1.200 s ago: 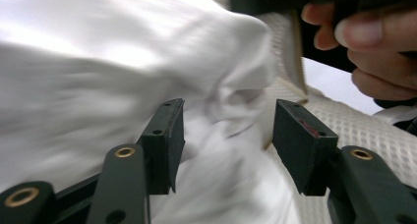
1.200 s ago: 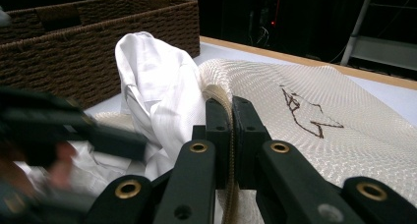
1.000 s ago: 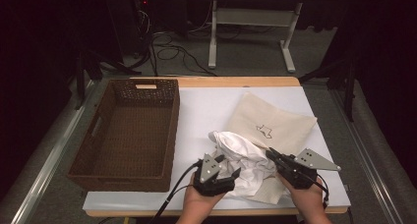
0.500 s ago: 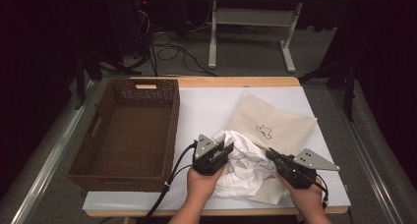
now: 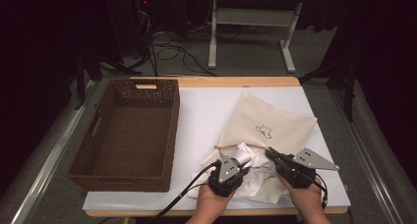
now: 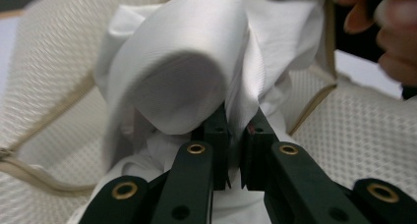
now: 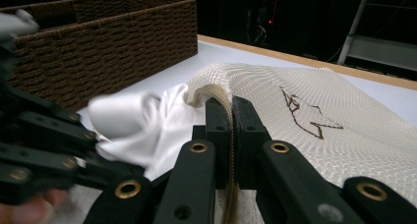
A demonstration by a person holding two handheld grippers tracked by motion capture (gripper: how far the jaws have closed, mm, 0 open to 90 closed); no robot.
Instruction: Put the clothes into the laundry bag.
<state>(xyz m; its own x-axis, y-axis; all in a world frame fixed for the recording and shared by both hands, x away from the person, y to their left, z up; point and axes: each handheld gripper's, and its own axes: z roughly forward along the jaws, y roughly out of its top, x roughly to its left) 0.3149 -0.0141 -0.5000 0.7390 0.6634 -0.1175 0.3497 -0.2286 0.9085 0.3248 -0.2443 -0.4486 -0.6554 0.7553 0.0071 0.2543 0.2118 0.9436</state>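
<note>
Just right of the wicker basket [image 5: 130,130], our left tongs [image 6: 235,135] have just been closing and now pinch the white cloth [image 6: 187,81]; our right tongs [image 7: 231,111] clamp the mesh bag [image 7: 314,111] rim. We should pull steadily, keeping the opening taut.

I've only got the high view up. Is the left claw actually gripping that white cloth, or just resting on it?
Observer: Gripping. In the left gripper view, the left claw has just been closing, and a fold of the white cloth is pinched between its jaws.
Operator: And what has the right claw got?
Observer: In the right gripper view, the right claw is shut on the zip edge of the mesh bag, lifting that edge off the table.
</note>
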